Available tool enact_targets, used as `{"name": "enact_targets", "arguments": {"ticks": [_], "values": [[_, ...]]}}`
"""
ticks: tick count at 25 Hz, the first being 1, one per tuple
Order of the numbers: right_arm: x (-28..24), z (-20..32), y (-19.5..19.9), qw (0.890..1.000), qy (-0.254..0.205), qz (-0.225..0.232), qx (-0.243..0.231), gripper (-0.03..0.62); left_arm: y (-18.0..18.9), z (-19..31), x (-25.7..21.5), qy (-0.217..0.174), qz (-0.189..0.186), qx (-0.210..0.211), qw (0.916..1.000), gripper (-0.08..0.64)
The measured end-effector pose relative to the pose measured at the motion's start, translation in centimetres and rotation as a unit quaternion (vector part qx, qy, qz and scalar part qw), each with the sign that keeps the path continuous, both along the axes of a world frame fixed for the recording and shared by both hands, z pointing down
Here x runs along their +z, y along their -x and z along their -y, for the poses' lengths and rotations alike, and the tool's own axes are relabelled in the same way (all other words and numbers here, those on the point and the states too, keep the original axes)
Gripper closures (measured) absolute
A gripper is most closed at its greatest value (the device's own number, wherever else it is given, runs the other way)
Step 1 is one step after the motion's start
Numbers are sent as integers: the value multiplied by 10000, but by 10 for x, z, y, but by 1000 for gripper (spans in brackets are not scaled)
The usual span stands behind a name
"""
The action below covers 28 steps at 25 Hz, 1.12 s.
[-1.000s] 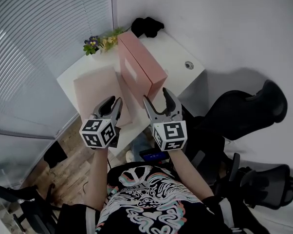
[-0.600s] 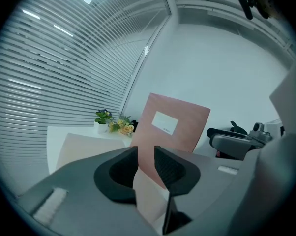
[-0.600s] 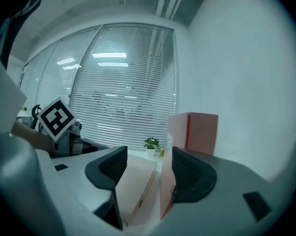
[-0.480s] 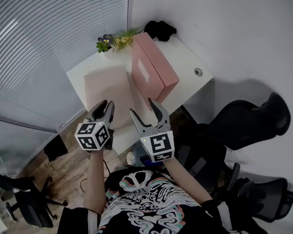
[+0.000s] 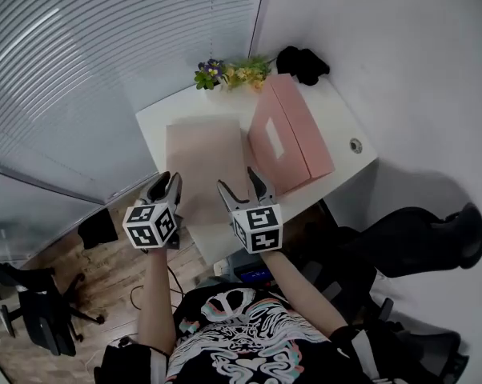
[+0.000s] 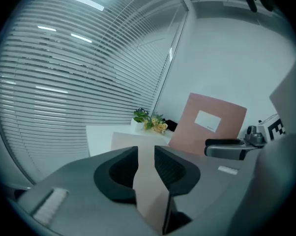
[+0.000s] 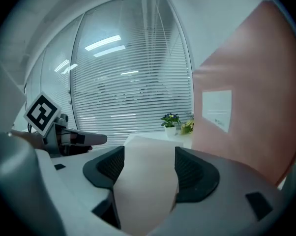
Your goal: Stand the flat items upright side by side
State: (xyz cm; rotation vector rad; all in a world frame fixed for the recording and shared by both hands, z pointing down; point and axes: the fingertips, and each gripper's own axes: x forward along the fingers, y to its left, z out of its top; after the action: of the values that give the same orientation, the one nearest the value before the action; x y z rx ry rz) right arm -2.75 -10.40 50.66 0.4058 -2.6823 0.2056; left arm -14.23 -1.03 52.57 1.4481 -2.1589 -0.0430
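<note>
Blinds (image 5: 105,70): they cover the glass wall to the left of the table.
Table (image 5: 154,130): white, set in the corner between the blinds and a plain wall.
Chair (image 5: 421,238): black, off the table's near right corner.
Standing folder (image 5: 293,134): pink, with a white label on its face. It stands on edge on the table's right half, just beside the flat folder's right edge.
Flat folder (image 5: 205,158): pale pink, lying face down on the table's middle. Its near edge reaches the table's front edge.
Left gripper (image 5: 167,181): it hangs over the flat folder's near left corner. Its jaws are a narrow gap apart and grip nothing; the flat folder shows through the gap.
Right gripper (image 5: 238,178): it hangs over the flat folder's near right corner. Its jaws have just been opening and stand wide, with nothing clamped between them.
Flowers (image 5: 229,74): a small pot at the table's back edge, behind both folders.
Black bundle (image 5: 303,62): in the back right corner, next to the flowers.
Grommet (image 5: 355,145): a round hole in the tabletop, right of the standing folder.
</note>
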Motion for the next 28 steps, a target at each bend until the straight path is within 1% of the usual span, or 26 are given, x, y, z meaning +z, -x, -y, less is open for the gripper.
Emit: {"name": "enact_targets", "arguments": {"ticks": [5, 8, 13, 16, 21, 23, 26, 28], "values": [[31, 15, 19, 9991, 234, -340, 139, 270, 28, 0, 26, 343, -97, -124, 9993, 465], [49, 19, 29, 9979, 265, -571, 169, 269, 43, 1, 40, 554, -132, -156, 9983, 465], [72, 36, 32, 9943, 366, -936, 369, 228, 59, 11, 60, 737, -247, -240, 9967, 462], [86, 41, 35, 9912, 542, -1089, 520, 212, 69, 12, 73, 836, -328, -264, 9956, 454], [112, 44, 31, 9821, 1035, -1363, 787, 197, 71, 14, 83, 843, -533, -289, 9946, 446], [117, 44, 29, 9788, 1234, -1393, 859, 197, 70, 16, 84, 826, -581, -273, 9945, 445], [121, 41, 34, 9753, 1513, -1399, 797, 196, 74, 11, 86, 775, -703, -331, 9940, 442], [122, 38, 35, 9759, 1524, -1415, 666, 195, 76, 6, 89, 709, -870, -405, 9929, 442]]}}
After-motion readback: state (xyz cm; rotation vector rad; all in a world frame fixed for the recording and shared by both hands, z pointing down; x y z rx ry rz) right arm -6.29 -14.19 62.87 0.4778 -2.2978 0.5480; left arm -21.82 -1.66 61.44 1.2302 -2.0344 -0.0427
